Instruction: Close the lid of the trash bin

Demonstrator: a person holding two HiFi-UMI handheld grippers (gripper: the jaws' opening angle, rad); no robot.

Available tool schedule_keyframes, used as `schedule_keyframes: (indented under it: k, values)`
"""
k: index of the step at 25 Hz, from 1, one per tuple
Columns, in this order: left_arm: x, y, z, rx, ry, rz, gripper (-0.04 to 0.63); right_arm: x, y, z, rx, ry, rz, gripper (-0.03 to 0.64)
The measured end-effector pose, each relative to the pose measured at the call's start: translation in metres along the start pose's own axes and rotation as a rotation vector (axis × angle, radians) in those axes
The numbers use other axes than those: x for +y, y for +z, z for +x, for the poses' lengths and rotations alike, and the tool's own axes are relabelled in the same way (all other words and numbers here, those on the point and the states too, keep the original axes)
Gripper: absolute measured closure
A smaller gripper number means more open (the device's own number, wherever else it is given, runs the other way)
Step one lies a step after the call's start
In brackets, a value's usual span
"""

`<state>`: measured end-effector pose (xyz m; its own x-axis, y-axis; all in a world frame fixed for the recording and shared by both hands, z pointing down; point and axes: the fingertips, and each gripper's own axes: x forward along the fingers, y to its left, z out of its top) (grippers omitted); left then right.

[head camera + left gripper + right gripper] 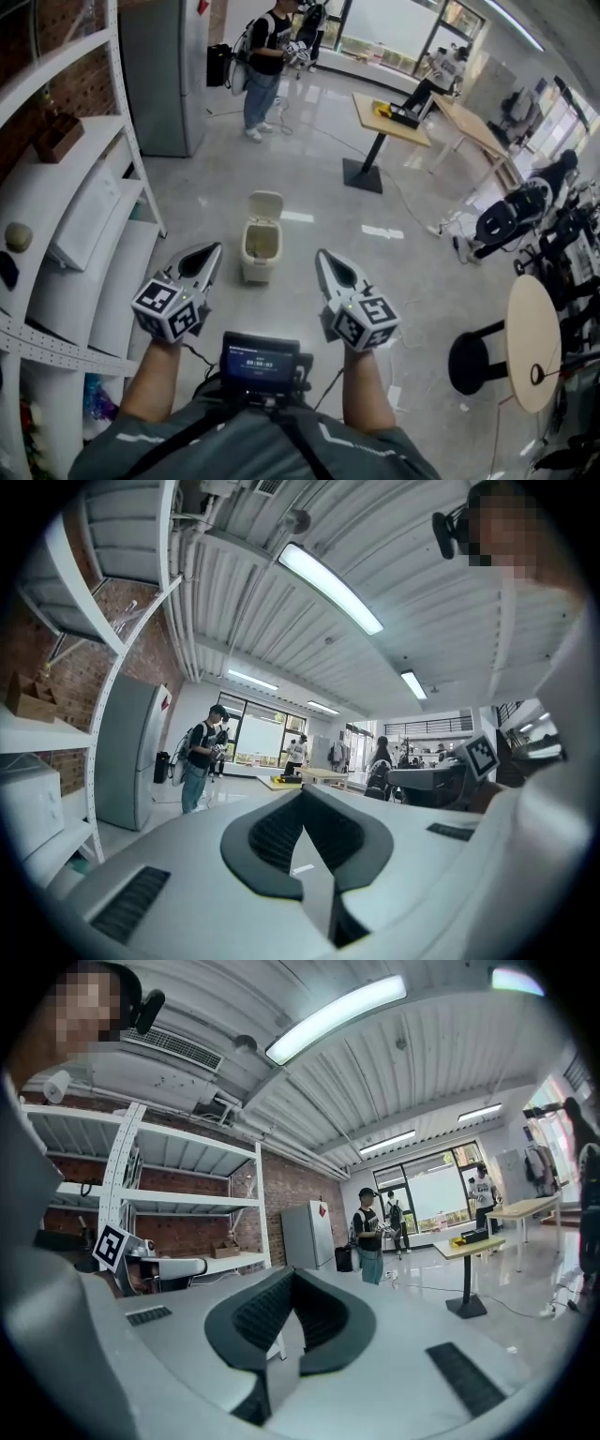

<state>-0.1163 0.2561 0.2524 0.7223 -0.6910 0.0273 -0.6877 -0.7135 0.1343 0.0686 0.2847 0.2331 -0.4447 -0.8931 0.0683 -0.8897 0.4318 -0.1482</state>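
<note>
A small cream trash bin stands on the grey floor in the head view, its lid raised upright at the back and the inside showing. My left gripper is held low to the bin's left, jaws together with nothing in them. On the bin's right, my right gripper is the same, shut and empty. Both are apart from the bin, nearer to me than it. In the left gripper view the left gripper points level across the room, as does the right gripper in its own view; neither shows the bin.
White shelving runs along the left, a grey cabinet behind it. A person stands at the back beside a pedestal table. A round table and black stool are at the right.
</note>
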Motion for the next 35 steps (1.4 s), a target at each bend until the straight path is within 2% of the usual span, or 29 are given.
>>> schedule_keyframes:
  k: [6,12,16,20,27,35]
  values:
    - [0.052,0.012,0.026,-0.008,-0.034,-0.016,0.601,-0.01,0.012,0.056,0.008,-0.034,-0.009,0.606]
    - [0.09,0.015,0.057,-0.005,-0.086,0.013,0.601,-0.017,0.011,0.107,0.028,-0.066,-0.059,0.606]
    - [0.106,0.01,0.083,0.005,-0.104,-0.03,0.601,-0.026,0.012,0.129,0.042,-0.071,-0.051,0.606]
    - [0.12,0.011,0.108,0.013,-0.107,-0.034,0.601,-0.041,0.016,0.151,0.03,-0.063,-0.049,0.606]
    - [0.133,0.013,0.161,0.031,-0.081,-0.01,0.601,-0.089,0.02,0.188,0.006,-0.025,-0.022,0.606]
    - [0.159,0.029,0.253,0.033,-0.037,0.007,0.601,-0.173,0.04,0.233,-0.048,0.012,-0.007,0.606]
